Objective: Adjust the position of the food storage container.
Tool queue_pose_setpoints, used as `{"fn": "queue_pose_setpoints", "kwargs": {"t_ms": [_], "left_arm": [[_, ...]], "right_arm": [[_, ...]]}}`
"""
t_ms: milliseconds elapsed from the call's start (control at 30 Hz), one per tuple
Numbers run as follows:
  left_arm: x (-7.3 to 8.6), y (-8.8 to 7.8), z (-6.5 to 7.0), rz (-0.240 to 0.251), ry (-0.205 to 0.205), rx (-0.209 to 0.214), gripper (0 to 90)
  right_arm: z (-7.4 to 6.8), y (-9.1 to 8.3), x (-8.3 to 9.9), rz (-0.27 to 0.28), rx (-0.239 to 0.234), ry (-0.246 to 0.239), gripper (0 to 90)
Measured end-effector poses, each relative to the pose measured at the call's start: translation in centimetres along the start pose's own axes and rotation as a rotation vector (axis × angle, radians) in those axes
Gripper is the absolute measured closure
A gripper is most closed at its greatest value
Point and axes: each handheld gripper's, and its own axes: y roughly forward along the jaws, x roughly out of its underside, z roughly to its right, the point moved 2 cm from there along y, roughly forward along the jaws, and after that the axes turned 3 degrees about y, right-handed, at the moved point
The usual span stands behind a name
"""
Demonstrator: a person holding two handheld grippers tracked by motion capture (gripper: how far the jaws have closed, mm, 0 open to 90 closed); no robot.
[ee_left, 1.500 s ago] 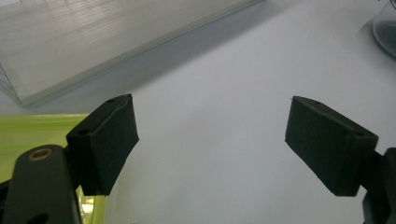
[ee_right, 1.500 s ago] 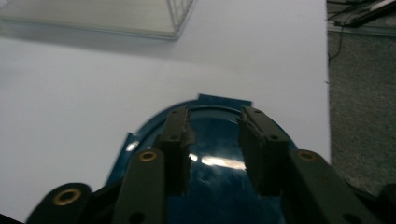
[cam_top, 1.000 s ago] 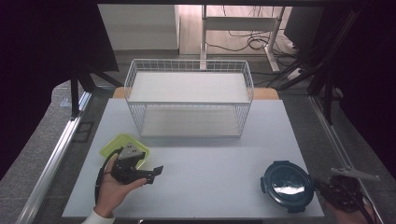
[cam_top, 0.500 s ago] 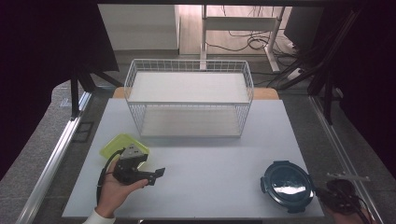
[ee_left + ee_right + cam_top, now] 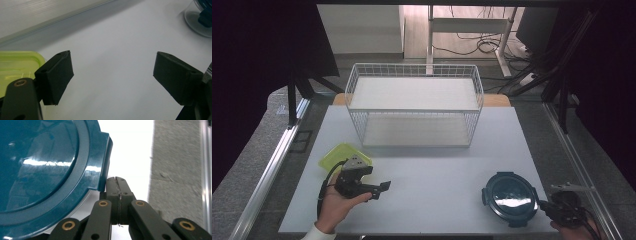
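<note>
Jaws on the right gripper are pressed fully together w/ nothing between them, tips parked right at the edge of the teal round container, next to one of its lid tabs, prob lining up to nudge or hook it imo. That container sits near the front right corner of the tabletop. Left gripper has its jaws spread wide, empty, pointing across the bare white surface w/ the lime green lid just behind it, so it looks ready to grab whatever's next. Wire basket at the back stands empty, likely the drop-off spot.
</note>
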Motion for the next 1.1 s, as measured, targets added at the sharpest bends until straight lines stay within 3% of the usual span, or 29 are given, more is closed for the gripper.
{"fn": "queue_pose_setpoints", "kwargs": {"t_ms": [67, 167, 433, 667, 900, 1100], "left_arm": [[0.0, 0.0, 0.0, -0.001, -0.001, 0.000, 15.7], [0.0, 0.0, 0.0, 0.000, -0.002, -0.001, 15.8], [0.0, 0.2, 0.2, -0.005, 0.003, 0.002, 15.7], [0.0, 0.2, 0.5, -0.006, 0.006, 0.004, 15.7], [0.0, 0.3, 0.4, -0.011, 0.005, 0.004, 15.7], [0.0, 0.3, 0.5, -0.012, 0.005, 0.006, 15.7]], "right_arm": [[-0.8, 0.1, -0.3, 0.013, -0.017, -0.012, 88.6], [-2.1, 0.2, -0.7, 0.017, -0.004, -0.049, 88.7], [-4.2, 0.2, -1.0, 0.017, -0.033, -0.103, 88.7], [-5.0, 0.4, -1.1, 0.025, -0.077, -0.103, 88.7], [-6.8, 0.5, -1.5, 0.043, -0.122, -0.128, 88.7], [-7.2, 0.6, -1.5, 0.030, -0.114, -0.142, 88.8]]}}
